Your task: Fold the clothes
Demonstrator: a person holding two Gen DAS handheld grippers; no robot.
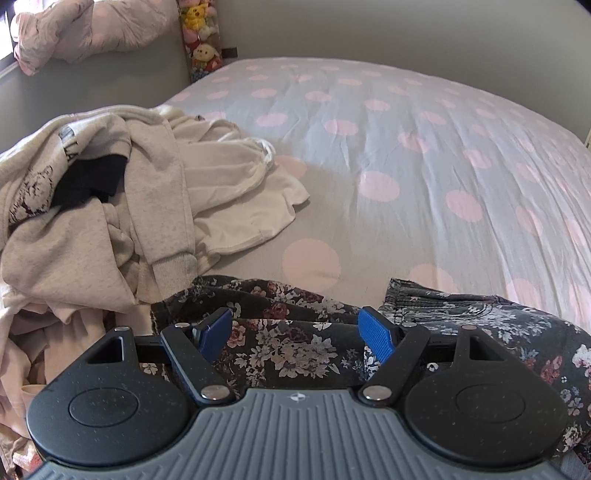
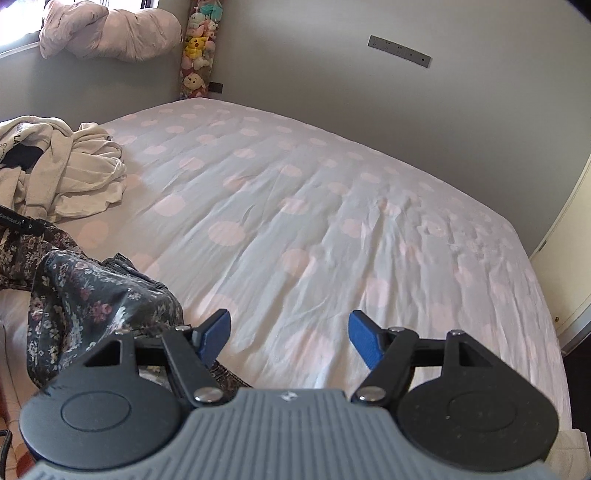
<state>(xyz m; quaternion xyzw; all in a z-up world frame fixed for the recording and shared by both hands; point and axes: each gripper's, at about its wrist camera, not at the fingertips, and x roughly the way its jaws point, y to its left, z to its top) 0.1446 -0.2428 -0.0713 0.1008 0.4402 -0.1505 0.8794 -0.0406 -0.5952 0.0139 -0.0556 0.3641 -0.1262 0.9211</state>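
left wrist view: the left gripper (image 1: 297,334) is released, its two blue pads (image 1: 376,338) stand wide apart with nothing between them. it hangs just above a dark floral garment (image 1: 284,343) that lies crumpled at the near edge of the bed (image 1: 406,147). this garment spreads from under the gripper toward the right, where a grey waistband part (image 1: 439,306) shows. to the left, a pile of light clothes (image 1: 110,192) rests on the bed: a beige sweatshirt with a dark print (image 1: 33,192), something black (image 1: 92,181) tucked inside the pile, and a white piece (image 1: 251,206) at the pile's right side. the bed sheet is grey with pink dots. in the far corner a column of plush toys (image 1: 201,37) stands against the wall, and a pink bundle of bedding (image 1: 85,29) lies on the ledge at the window.

right wrist view: the right gripper (image 2: 288,338) is released too, its pads (image 2: 364,341) well apart and holding nothing, over the dotted sheet of the bed (image 2: 332,221). the floral garment (image 2: 99,295) is at the left of this gripper, raised up in a bunch, close to its left finger; i cannot tell if it touches it. the pile of light clothes (image 2: 66,173) is far at the left. the plush toys (image 2: 197,48) and the pink bedding (image 2: 110,33) show at the back, and a grey switch plate (image 2: 399,50) is on the wall.
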